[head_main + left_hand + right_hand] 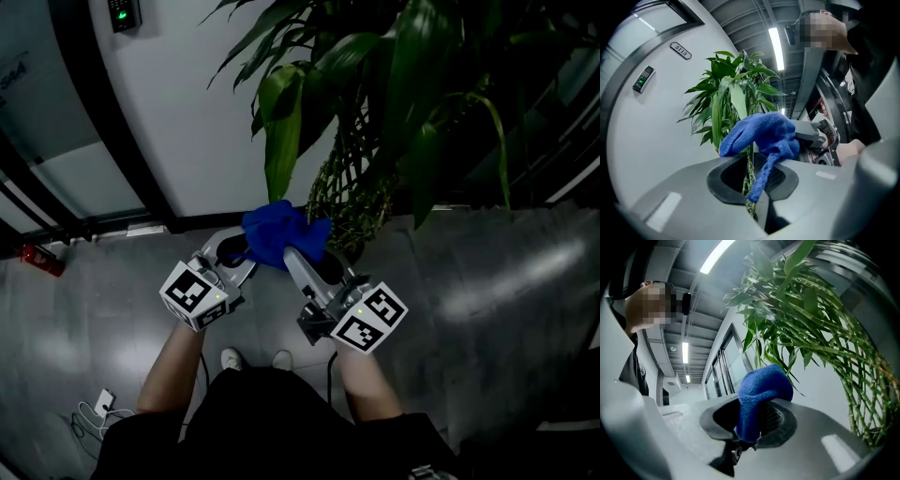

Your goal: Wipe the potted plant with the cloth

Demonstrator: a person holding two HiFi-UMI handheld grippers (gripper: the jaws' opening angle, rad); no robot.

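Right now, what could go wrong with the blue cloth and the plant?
1. The cloth might slip. The right tongs pinch it, but only a thin tail dangles between the left tongs, which stand apart.
2. The thin plant stems sit right behind the cloth, so a hard push could bend or snap them.
3. A drooping leaf hangs just above the tongs and could get caught.

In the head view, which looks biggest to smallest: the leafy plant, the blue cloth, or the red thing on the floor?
1. Green leafy potted plant
2. Fluffy blue cloth
3. Small red object, lower left; it is farther from the camera, so its real size is unsure.
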